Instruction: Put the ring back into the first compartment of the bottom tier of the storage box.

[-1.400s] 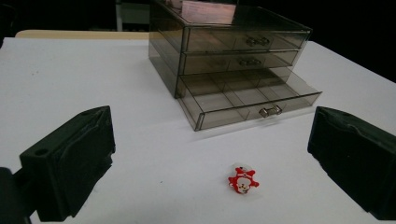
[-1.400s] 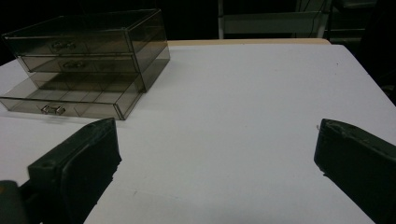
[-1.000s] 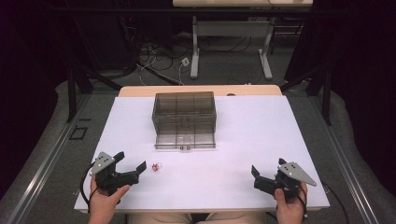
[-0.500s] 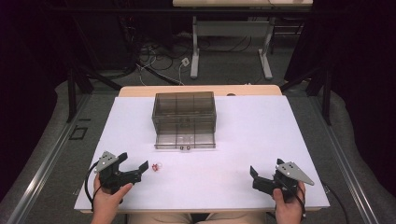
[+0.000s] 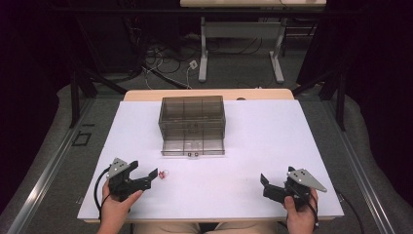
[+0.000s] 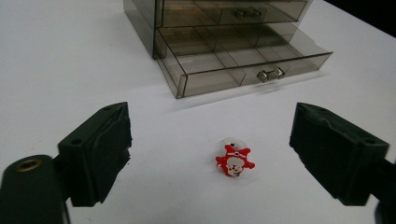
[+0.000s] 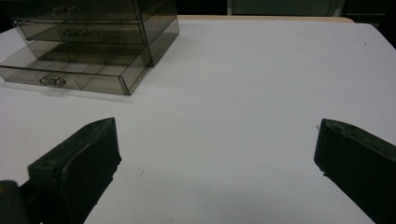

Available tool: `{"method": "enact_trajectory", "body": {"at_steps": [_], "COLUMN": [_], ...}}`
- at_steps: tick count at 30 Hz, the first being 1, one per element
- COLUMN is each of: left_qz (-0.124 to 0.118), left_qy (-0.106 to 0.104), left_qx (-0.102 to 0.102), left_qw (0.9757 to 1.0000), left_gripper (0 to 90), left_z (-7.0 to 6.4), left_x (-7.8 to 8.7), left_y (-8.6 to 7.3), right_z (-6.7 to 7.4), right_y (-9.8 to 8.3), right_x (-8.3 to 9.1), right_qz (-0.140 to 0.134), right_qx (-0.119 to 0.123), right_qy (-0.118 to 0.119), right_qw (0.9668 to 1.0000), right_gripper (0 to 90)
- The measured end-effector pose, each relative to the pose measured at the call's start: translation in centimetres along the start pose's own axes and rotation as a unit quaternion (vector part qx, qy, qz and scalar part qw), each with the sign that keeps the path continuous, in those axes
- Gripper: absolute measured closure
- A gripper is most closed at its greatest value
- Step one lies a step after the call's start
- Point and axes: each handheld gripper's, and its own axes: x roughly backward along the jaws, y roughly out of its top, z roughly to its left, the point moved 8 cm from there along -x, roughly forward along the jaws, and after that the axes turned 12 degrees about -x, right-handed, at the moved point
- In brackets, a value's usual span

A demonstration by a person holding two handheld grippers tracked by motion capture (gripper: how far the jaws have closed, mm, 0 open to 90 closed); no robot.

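My left tool (image 6: pixel 210 154) stood released, jaws just closing in around the small red Santa-shaped charm (image 6: pixel 235 161) lying untouched on the white surface (image 5: pixel 253 146); its clear back part was hard to make out. My right tool (image 7: pixel 215 168) gaped, released.

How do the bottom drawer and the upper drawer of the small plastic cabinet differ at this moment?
The bottom drawer is pulled out toward the person, while the upper drawer sits pushed in, flush with the cabinet front. The bottom drawer's inner dividers are open to view from above; the upper drawer's inside is seen through the cabinet walls alone. Both are smoky clear plastic with a small metal handle.
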Motion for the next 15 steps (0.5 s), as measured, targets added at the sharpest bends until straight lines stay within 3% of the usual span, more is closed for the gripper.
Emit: {"method": "enact_trajectory", "body": {"at_steps": [15], "left_qz": [0.025], "left_qy": [-0.003], "left_qx": [-0.019], "left_qw": [0.9995], "left_gripper": [21.8], "left_z": [-1.0], "left_x": [-1.8], "left_y": [-0.6], "right_z": [-0.3], "right_y": [-0.4], "right_x": [-0.3], "right_qz": [0.008], "right_qx": [-0.005], "right_qy": [-0.003], "right_qw": [1.0000], "right_gripper": [0.1]}}
